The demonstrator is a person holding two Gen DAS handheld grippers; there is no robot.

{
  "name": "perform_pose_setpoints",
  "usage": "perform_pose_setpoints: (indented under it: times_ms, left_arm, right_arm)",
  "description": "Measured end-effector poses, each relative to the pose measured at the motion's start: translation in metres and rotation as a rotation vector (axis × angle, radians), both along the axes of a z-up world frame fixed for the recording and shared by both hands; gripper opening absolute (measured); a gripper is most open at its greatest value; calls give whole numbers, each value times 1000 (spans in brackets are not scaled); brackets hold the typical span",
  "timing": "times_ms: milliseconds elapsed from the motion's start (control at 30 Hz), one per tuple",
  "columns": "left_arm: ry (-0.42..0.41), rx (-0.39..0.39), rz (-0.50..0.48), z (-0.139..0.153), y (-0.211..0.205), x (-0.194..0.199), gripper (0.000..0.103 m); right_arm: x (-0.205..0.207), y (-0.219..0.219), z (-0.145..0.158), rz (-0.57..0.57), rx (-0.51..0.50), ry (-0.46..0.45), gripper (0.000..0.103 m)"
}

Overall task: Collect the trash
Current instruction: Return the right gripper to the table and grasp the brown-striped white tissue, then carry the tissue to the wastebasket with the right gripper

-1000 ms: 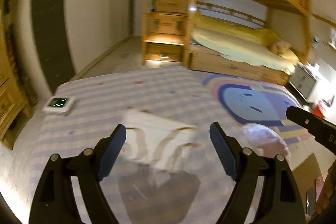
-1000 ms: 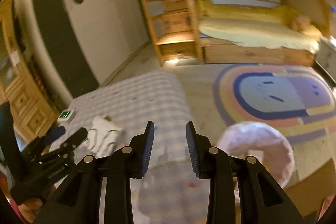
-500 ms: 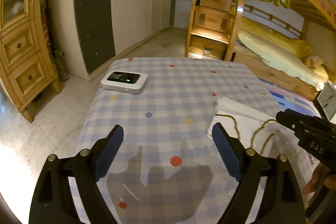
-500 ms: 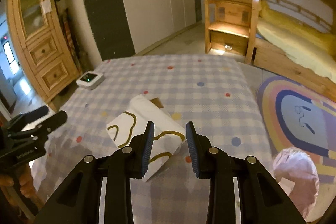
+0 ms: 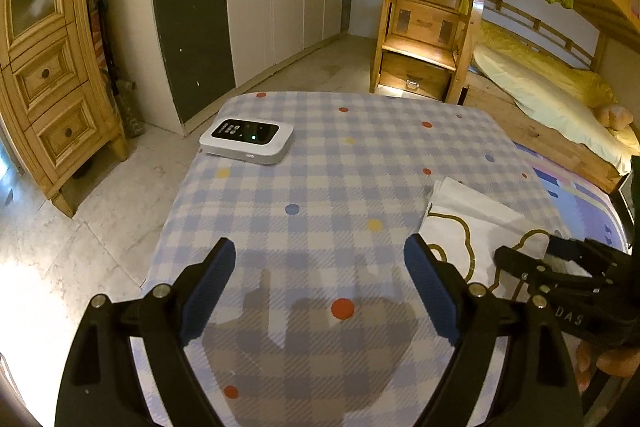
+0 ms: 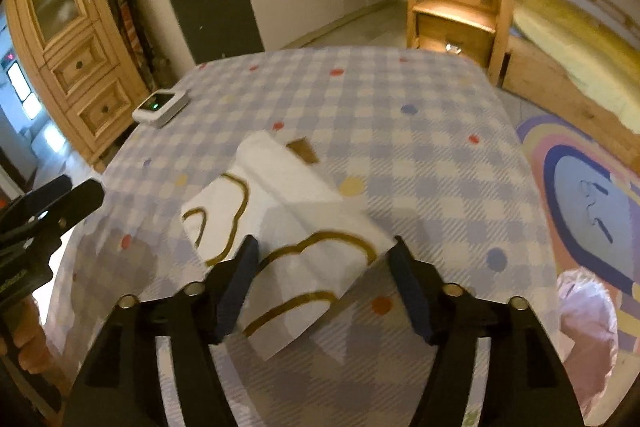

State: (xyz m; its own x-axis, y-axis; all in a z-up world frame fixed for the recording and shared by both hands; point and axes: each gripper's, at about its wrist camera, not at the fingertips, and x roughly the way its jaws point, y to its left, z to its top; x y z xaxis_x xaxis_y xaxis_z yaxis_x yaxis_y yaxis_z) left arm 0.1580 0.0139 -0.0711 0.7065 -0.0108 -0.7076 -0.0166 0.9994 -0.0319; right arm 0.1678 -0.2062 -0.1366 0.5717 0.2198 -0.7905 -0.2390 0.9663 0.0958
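Observation:
A white paper bag (image 6: 288, 211) with gold squiggles lies flat on the checked tablecloth (image 5: 320, 155). My right gripper (image 6: 324, 247) hovers just over the bag's near end. Its jaws are opening, and the bag's edge sits between the blue pads, which do not press on it. In the left wrist view the same bag (image 5: 472, 223) lies to the right, with the right gripper (image 5: 524, 255) over it. My left gripper (image 5: 319, 247) stands open above bare cloth, left of the bag, with nothing between its fingers. It also shows at the left edge of the right wrist view (image 6: 82, 189).
A white device (image 5: 247, 139) with a green light sits near the table's far left corner. A bin lined with a pink bag (image 6: 588, 315) stands on the floor right of the table, by a colourful rug (image 6: 580, 187). A wooden cabinet (image 5: 48, 87) is left, a bunk bed (image 5: 540, 87) behind.
Both grippers swung from facing the bed and rug to looking down at the table. The right one dropped closer over the paper bag and its jaws spread wider. The left has held still lately.

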Motion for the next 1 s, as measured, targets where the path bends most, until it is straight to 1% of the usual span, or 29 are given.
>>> perform_pose_setpoints:
  times_ms: [33,67,133,167,200,233,300,400,467,567,700,833,867,900,967,1000]
  left_arm:
    - [3,-4,-1,0,0,0,84]
    - [3,-8,-1,0,1,-1,84]
    - [3,-14,-3,0,1,-2,84]
    - [2,-12,-3,0,1,-3,84]
    - [1,-11,-4,-1,1,-3,84]
    - [-1,-9,-7,-1,0,-4,84]
    - [-6,-4,-11,-2,-1,-6,84]
    - [-13,-5,-19,-3,-4,-10,84]
    - [-14,-7,-27,-4,-7,-12,84]
    - [-13,5,-47,-5,-17,-12,84]
    - [-14,17,-64,-5,-29,-12,84]
    - [-21,23,-60,-2,-35,-11,84]
    - [-27,29,-47,-1,-34,-11,84]
    - [-34,37,-32,0,-32,-11,84]
    - [-47,38,3,3,-22,-10,84]
    - [-54,34,20,5,-16,-10,84]
  right_arm:
    - [-3,2,1,8,-1,-7,48]
    - [-6,4,2,16,-2,-17,44]
    - [-14,5,5,22,15,-32,26]
    - [-16,6,6,26,27,-36,23]
    - [-20,5,9,29,45,-46,19]
    - [-23,5,13,33,59,-61,9]
    - [-32,3,23,27,108,-112,5]
    - [-44,-8,41,-6,191,-199,5]
    - [-50,-18,50,-30,226,-246,5]
    - [-53,-31,57,-103,208,-300,5]
    - [-51,-49,60,-183,218,-316,5]
    - [-47,-56,60,-163,257,-300,5]
    - [-46,-51,59,-134,247,-291,5]
    - [-45,-43,56,-101,216,-273,5]
    - [-39,-23,42,-14,157,-196,7]
    - [-40,-16,37,20,135,-169,10]
